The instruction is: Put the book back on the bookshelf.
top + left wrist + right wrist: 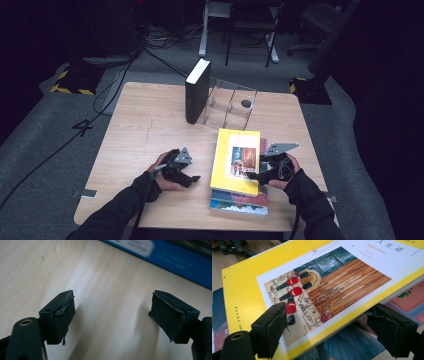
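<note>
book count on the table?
3: black book upright against the clear rack; yellow book lying on top of a colourful book at the near edge. More may hide beneath.

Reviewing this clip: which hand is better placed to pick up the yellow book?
Right. The right gripper already straddles the yellow book edge; the left gripper stands open over bare table.

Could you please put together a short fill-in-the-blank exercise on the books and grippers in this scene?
The right gripper has one jaw above and one below the edge of the ____ book.
The black book stands ____ beside the clear rack.
The left gripper has its jaws ____ over the bare table.

Missing words: yellow; upright; open
</note>
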